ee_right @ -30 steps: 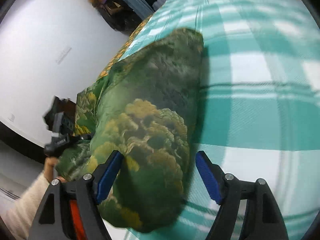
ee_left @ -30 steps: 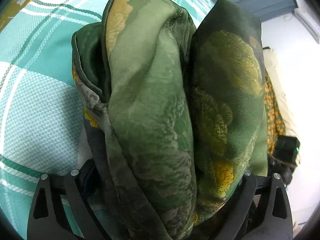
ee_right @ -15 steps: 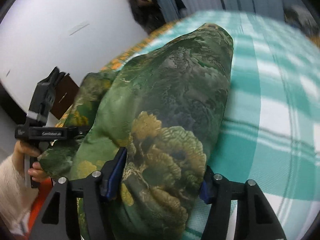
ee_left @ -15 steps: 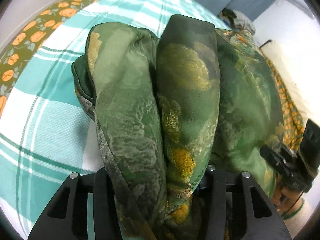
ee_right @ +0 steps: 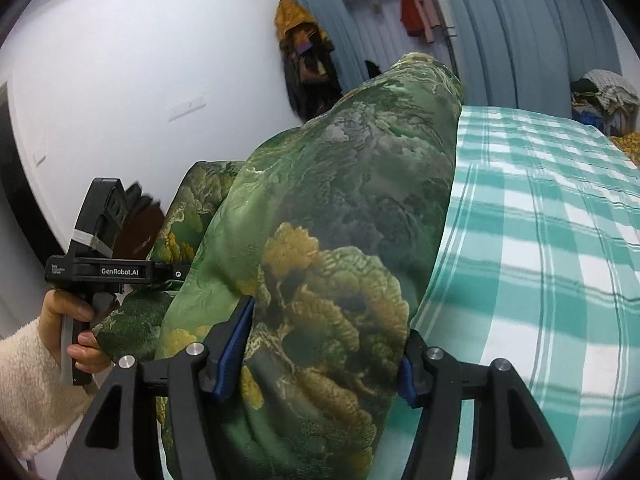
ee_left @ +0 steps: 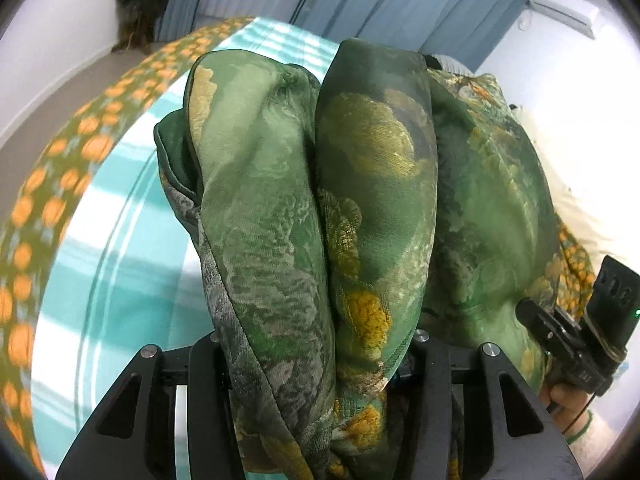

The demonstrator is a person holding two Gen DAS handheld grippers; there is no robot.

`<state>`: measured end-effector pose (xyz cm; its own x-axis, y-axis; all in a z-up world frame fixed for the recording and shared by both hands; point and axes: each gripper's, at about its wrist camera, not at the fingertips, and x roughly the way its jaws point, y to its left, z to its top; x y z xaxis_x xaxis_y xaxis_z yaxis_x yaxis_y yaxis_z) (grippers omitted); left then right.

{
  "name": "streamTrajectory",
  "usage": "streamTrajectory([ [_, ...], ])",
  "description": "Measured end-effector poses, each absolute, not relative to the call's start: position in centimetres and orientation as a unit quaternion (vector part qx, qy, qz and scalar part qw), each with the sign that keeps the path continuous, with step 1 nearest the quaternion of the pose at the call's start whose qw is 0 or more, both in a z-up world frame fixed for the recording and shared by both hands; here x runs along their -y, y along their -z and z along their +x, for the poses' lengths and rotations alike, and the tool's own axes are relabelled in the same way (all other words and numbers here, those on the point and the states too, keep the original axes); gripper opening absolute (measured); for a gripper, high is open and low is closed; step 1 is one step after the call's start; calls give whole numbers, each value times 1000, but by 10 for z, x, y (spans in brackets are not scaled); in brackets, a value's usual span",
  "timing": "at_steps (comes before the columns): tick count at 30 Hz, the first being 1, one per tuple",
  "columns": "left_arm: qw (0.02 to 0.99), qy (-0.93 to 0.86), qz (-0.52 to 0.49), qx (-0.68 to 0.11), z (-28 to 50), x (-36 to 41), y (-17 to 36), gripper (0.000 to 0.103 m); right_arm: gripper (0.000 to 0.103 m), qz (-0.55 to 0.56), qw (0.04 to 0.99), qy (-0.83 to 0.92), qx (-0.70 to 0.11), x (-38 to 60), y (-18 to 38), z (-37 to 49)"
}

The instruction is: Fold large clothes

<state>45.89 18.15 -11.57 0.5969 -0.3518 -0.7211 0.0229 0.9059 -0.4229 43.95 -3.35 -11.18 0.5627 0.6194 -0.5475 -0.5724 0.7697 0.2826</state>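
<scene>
A large green garment (ee_left: 320,208) with yellow and grey brocade patterns hangs in thick folds above the teal checked bedspread (ee_left: 120,264). My left gripper (ee_left: 316,364) is shut on a bunched edge of it; the cloth hides the fingertips. My right gripper (ee_right: 324,344) is shut on another edge of the same garment (ee_right: 344,216), its blue pads pressed into the cloth. Each gripper shows in the other's view: the right one (ee_left: 576,344) at the far right, the left one (ee_right: 104,268) at the left, held by a hand.
The bed's teal checked cover (ee_right: 540,248) stretches right and away. An orange-flowered sheet border (ee_left: 56,184) runs along the bed's left edge. Blue curtains (ee_right: 500,24) and hanging clothes (ee_right: 416,12) stand at the back, white wall (ee_right: 140,60) to the left.
Both grippers closed on the garment and lifted it off the bed. The views tilted up, so the wall and curtains now show behind the cloth.
</scene>
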Motion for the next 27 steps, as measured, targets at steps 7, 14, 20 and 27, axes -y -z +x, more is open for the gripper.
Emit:
streamTrajectory([
  [7,849,113,-181,-483,522,-173,175,49,61,78,868,-319,-373,56,160,521],
  [14,841,94,-220,-484,523,-177,224,89,80,192,803,-295,-480,94,258,565],
  [20,883,33,-151,-443,490,-175,175,94,103,195,824,-254,-467,118,239,558],
  [27,914,-38,-82,-395,437,-160,139,99,103,67,882,-216,-413,105,169,494],
])
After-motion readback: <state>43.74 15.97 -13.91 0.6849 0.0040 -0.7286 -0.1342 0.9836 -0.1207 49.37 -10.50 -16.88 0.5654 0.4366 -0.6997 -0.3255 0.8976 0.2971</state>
